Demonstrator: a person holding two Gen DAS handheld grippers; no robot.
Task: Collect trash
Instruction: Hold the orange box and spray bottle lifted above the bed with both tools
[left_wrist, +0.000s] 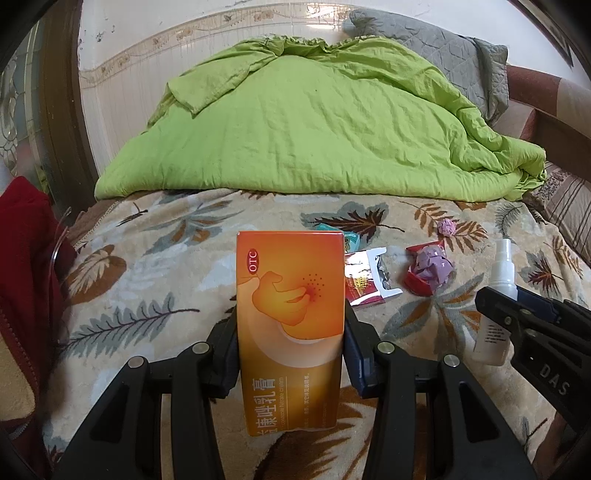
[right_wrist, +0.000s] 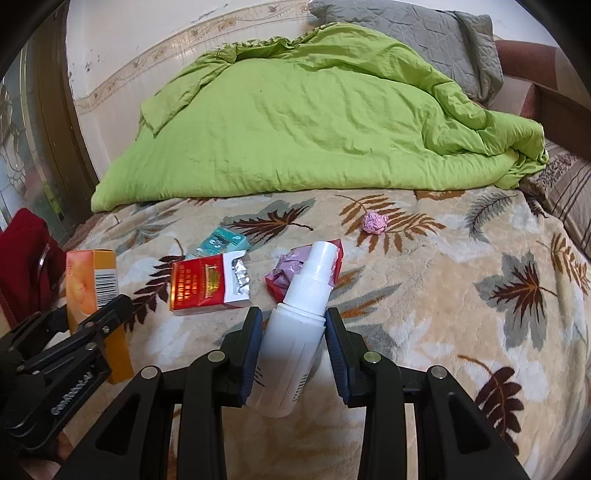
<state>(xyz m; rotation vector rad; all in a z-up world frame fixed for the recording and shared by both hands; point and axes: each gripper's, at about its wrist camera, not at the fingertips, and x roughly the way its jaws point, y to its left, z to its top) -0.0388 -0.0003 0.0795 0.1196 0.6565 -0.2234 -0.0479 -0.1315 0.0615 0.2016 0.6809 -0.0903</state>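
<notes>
While left gripper (left_wrist: 290, 332) clamps orange box (left_wrist: 290, 325), right gripper (right_wrist: 293, 350) clamps spray bottle (right_wrist: 291, 332).

Clamped between the right gripper (right_wrist: 293, 347) pads — white spray bottle (right_wrist: 291, 332), tilted right. Beyond it: red cigarette pack (right_wrist: 207, 286), pink paper ball (right_wrist: 375, 222), leaf-print blanket (right_wrist: 461, 277).

My left claw (left_wrist: 290, 334) is matte black, forked linkage arms pinned with round silver rivets, dark blue ribbed pads inside; my right claw (right_wrist: 294, 349) matches it; raised lettering marks each arm's side.
</notes>
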